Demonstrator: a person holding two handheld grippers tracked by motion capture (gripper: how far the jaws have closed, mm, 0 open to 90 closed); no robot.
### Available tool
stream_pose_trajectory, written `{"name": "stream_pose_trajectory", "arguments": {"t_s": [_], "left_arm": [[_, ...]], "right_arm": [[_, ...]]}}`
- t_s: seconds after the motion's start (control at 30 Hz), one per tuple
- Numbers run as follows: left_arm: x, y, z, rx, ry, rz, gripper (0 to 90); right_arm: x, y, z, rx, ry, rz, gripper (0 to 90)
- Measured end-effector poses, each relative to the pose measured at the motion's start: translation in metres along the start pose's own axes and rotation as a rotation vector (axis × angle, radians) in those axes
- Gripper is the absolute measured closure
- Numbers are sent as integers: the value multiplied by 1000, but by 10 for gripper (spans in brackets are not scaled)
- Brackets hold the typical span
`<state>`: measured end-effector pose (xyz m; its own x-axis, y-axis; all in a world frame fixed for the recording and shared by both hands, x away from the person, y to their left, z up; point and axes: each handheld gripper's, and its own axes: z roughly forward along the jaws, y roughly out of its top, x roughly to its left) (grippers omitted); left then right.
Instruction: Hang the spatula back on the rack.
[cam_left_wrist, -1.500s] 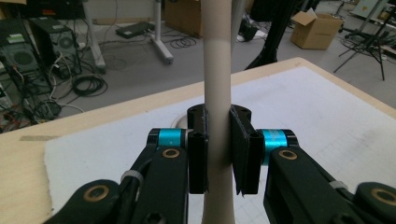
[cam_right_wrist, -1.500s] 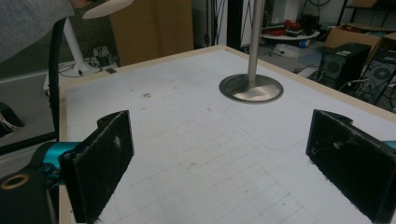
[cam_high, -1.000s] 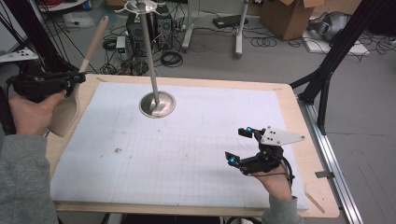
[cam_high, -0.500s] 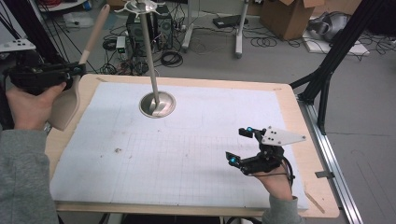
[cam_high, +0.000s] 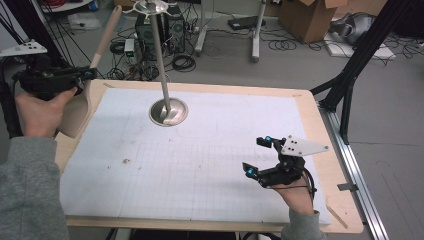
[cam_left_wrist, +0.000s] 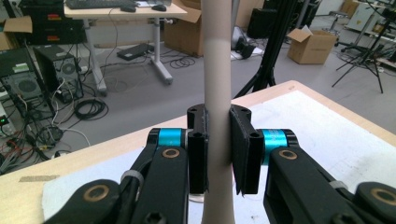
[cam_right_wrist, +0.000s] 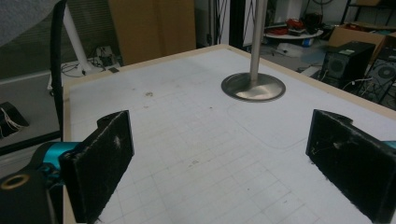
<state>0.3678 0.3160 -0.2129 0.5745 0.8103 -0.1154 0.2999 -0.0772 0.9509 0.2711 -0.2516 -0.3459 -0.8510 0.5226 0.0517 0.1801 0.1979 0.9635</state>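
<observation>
A long beige spatula (cam_high: 79, 106) stands nearly upright over the table's left edge, its broad blade down and its round handle (cam_left_wrist: 216, 70) pointing up and away. My left gripper (cam_high: 84, 75) is shut on that handle about halfway along; in the left gripper view the two black pads (cam_left_wrist: 198, 140) press it from both sides. A metal stand (cam_high: 169, 111) with a round base and a tall pole rises from the white mat, and its base (cam_right_wrist: 253, 87) lies ahead in the right gripper view. My right gripper (cam_high: 260, 155) rests at the mat's front right, open, with nothing between its pads (cam_right_wrist: 109, 144).
The wooden table (cam_high: 320, 125) carries a white gridded mat (cam_high: 210, 150). A black tripod leg (cam_high: 350, 75) stands by the right edge. Computer cases (cam_high: 142, 32), cables and cardboard boxes (cam_high: 305, 17) sit on the floor beyond the far edge.
My left hand has lifted the spatula a little, up and away from the table's left edge. The right gripper has stayed where it was.
</observation>
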Motion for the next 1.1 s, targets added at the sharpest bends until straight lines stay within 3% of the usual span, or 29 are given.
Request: {"name": "stream_pose_trajectory", "arguments": {"t_s": [0.23,1.1], "left_arm": [[0,0,1,-19,-25,-6,779],[-2,-6,17,9,-62,-2,779]], "right_arm": [[0,-1,-2,7,-3,8,67],[-1,-3,-5,6,-14,8,67]]}}
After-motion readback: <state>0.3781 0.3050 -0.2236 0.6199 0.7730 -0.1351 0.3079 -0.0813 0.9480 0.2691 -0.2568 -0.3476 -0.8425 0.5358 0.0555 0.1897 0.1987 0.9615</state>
